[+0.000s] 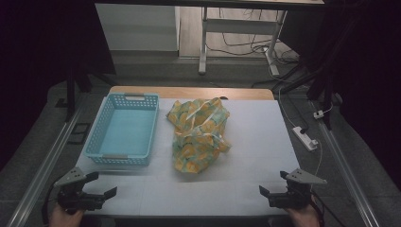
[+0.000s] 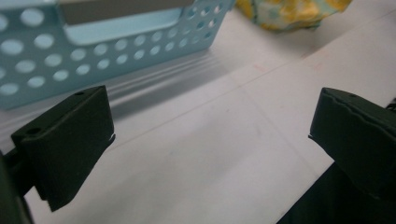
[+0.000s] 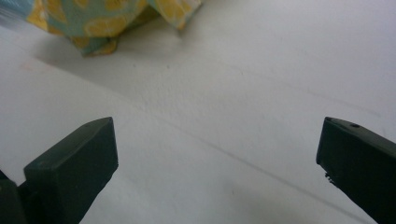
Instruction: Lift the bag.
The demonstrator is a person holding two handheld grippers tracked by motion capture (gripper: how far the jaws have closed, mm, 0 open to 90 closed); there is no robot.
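A crumpled cloth bag (image 1: 199, 134) with yellow lemon prints on pale green lies in the middle of the white table (image 1: 255, 142). To its left stands an empty light-blue perforated basket (image 1: 124, 128). My left gripper (image 1: 103, 184) rests open at the table's near left corner, just in front of the basket (image 2: 116, 46). At the near right corner my right gripper (image 1: 273, 183) is open too, with the bag (image 3: 107, 23) well ahead of it. Nothing sits between either pair of jaws.
A white power strip (image 1: 305, 137) with its cable lies on the floor right of the table. Metal rails run along both sides. Beyond the far edge stand table legs (image 1: 203, 42) and loose cables.
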